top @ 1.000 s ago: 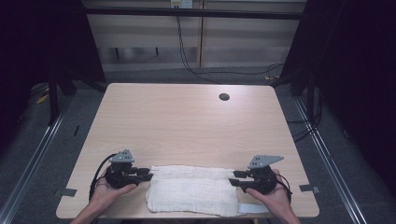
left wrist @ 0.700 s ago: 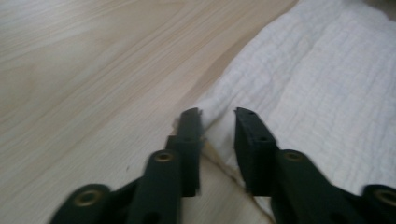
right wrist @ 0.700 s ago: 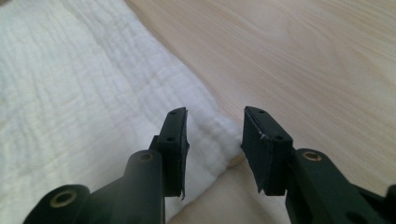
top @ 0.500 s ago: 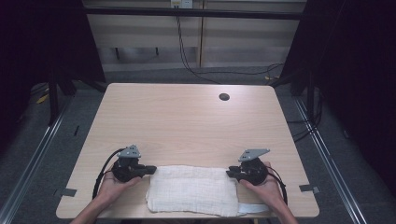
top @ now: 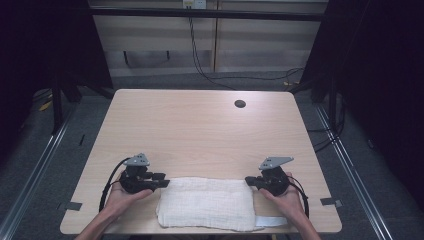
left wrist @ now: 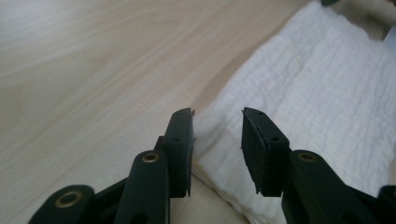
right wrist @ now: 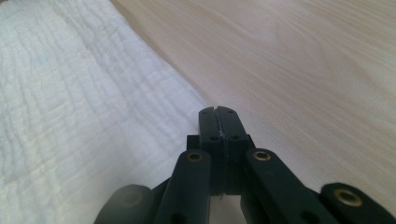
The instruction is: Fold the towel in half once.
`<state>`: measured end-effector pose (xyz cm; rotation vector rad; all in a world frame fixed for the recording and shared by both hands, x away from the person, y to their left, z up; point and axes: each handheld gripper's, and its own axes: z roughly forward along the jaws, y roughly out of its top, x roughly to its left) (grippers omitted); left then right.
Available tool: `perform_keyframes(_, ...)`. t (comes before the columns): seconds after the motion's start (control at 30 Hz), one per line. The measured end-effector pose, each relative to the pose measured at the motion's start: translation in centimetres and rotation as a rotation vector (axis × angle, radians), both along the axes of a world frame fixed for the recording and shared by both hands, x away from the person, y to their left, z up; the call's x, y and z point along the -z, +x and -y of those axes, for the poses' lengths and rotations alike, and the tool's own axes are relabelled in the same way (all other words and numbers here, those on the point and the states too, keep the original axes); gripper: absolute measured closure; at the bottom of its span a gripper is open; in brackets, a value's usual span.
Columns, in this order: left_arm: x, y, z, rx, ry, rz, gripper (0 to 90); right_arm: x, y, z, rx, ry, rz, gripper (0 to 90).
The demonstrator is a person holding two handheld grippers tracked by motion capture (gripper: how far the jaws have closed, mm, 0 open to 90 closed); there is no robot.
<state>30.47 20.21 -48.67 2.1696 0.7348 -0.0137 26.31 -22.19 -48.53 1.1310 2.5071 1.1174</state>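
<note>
1. White, ribbed cloth [top: 205, 202] lies folded flat near the bottom edge of the high view, on the pale wooden table [top: 200, 130], between the two hands.
2. At the lower left of the high view, the left gripper [top: 162, 180] sits at the cloth's upper left corner. Its jaws have just been opening.
3. In the left gripper view, the jaws stand apart at the bottom centre of the frame, with the cloth [left wrist: 317, 93] corner showing in the gap beneath them; the pads press on nothing, so the grip is released.
4. At the lower right of the high view, the right gripper [top: 248, 181] rests at the cloth's upper right corner. Its jaws have just been closing.
5. In the right gripper view, the two jaws are clenched tight against each other at the bottom centre, right beside the edge of the cloth [right wrist: 70, 102], which fills the left of the frame. A thin pale line runs along the seam between the pads; whether a bit of cloth is pinched there cannot be told.
6. A small dark round hole [top: 240, 103] sits in the tabletop toward the upper right, well apart from both hands.
</note>
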Motion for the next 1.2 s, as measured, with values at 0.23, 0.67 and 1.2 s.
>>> perform_keyframes(0.23,0.3,0.8,0.5,0.004,0.031,0.0,90.0,0.0,0.2,0.2,0.008,0.004,-0.018,90.0)
perform_keyframes(0.67,0.6,0.4,1.3,0.044,0.064,0.029,88.6,0.0,0.2,0.3,0.008,0.018,-0.021,90.0)
perform_keyframes(1.2,0.4,2.1,3.2,0.036,-0.004,-0.047,90.0,-0.1,2.0,3.1,0.087,0.011,-0.02,90.0)
